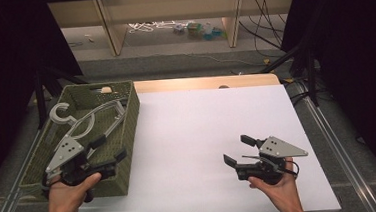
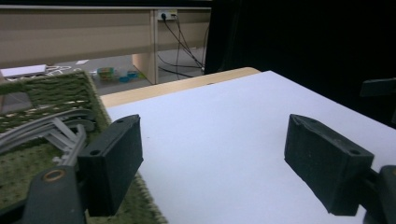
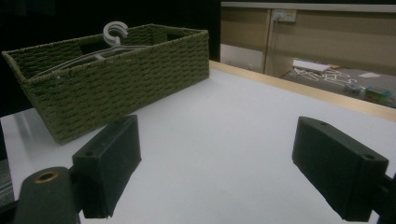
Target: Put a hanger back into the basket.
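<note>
worktop (image 1: 203, 135): white, bare between basket and right edge | basket (image 1: 128, 135): one, at left edge | hangers (image 1: 94, 120): grey, in basket, count unclear | left hand-held gripper (image 1: 110, 149): over basket's near right wall, jaws spread, nothing between | right hand-held gripper (image 1: 239, 150): low over worktop, well apart, jaws spread, holding nothing

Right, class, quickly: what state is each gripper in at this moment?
Left gripper: open, holding nothing, above the near end of the green basket.
Right gripper: open, holding nothing, over the white table.
</note>
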A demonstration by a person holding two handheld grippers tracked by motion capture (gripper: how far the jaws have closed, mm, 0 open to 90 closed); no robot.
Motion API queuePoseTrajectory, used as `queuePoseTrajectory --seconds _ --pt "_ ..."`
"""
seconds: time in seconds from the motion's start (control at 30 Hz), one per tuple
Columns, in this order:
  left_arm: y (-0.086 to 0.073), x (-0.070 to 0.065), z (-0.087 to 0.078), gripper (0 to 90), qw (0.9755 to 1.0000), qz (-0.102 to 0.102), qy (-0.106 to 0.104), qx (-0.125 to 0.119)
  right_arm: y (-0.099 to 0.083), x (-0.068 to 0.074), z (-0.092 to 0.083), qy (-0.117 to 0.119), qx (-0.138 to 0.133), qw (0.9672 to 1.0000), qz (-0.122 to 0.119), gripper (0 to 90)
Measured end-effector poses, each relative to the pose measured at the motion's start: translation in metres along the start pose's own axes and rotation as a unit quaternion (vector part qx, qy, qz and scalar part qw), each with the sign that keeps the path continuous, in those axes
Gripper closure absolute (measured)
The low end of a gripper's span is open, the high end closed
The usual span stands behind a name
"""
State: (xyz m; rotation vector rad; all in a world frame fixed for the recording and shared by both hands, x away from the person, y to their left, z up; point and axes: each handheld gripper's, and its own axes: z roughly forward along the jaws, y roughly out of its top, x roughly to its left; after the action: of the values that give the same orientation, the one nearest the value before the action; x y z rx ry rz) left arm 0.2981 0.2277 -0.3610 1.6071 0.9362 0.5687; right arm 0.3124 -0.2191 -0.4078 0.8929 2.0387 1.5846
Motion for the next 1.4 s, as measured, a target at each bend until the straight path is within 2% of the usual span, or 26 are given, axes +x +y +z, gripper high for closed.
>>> queuePoseTrajectory --seconds 0.13,0.27,0.33,0.37,0.43,0.63,0.7,0.8,0.83,0.93,1.0,1.07,1.17,1.23,1.4 --pt "-0.007 -0.005 0.006 19.1 0.9999 -0.002 -0.009 -0.007 -0.001 0.001 0.0 -0.005 -0.006 1.0 -0.004 16.2" --pt "-0.016 -0.011 0.013 19.1 0.9998 -0.001 -0.018 -0.01 -0.001 0.003 0.001 0.0 -0.009 0.9999 -0.004 16.1" --pt "-0.022 -0.014 0.016 19.1 0.9997 0.004 -0.021 -0.01 -0.001 0.004 -0.001 0.0 -0.002 1.0 -0.004 16.1" --pt "-0.025 -0.015 0.018 19.1 0.9997 0.004 -0.024 -0.009 -0.001 0.005 0.0 -0.001 -0.012 0.9999 -0.006 16.0" --pt "-0.03 -0.017 0.02 19.1 0.9995 0.008 -0.03 -0.008 -0.002 0.007 0.0 0.003 -0.009 0.9999 -0.008 15.7" --pt "-0.045 -0.025 0.025 19.1 0.9991 0.019 -0.037 -0.008 -0.007 0.01 -0.003 -0.006 -0.009 0.9999 -0.007 15.7" --pt "-0.049 -0.027 0.025 19.1 0.9988 0.019 -0.042 -0.011 -0.01 0.011 -0.005 -0.005 -0.014 0.9999 -0.004 15.7" --pt "-0.054 -0.031 0.026 19.1 0.9987 0.024 -0.04 -0.02 -0.014 0.01 -0.011 -0.015 -0.01 0.9998 -0.008 15.7" --pt "-0.056 -0.033 0.026 19.1 0.9986 0.023 -0.042 -0.022 -0.016 0.01 -0.013 -0.009 -0.011 0.9999 -0.004 15.7" --pt "-0.061 -0.036 0.027 19.0 0.9983 0.029 -0.046 -0.023 -0.019 0.009 -0.02 -0.022 -0.012 0.9997 -0.004 15.7" --pt "-0.064 -0.037 0.027 19.0 0.9982 0.035 -0.045 -0.02 -0.022 0.009 -0.023 -0.023 -0.012 0.9997 -0.002 15.7" --pt "-0.067 -0.038 0.029 19.0 0.9982 0.029 -0.052 -0.012 -0.024 0.009 -0.025 -0.024 -0.009 0.9997 -0.005 15.7" --pt "-0.068 -0.039 0.03 19.0 0.9975 0.038 -0.058 -0.013 -0.027 0.011 -0.027 -0.025 -0.008 0.9996 -0.003 15.7" --pt "-0.067 -0.04 0.03 19.0 0.9974 0.044 -0.054 -0.019 -0.027 0.012 -0.027 -0.028 -0.007 0.9996 -0.005 15.7" --pt "-0.067 -0.038 0.029 19.0 0.9975 0.04 -0.054 -0.022 -0.027 0.014 -0.025 -0.024 -0.003 0.9996 -0.014 15.7"
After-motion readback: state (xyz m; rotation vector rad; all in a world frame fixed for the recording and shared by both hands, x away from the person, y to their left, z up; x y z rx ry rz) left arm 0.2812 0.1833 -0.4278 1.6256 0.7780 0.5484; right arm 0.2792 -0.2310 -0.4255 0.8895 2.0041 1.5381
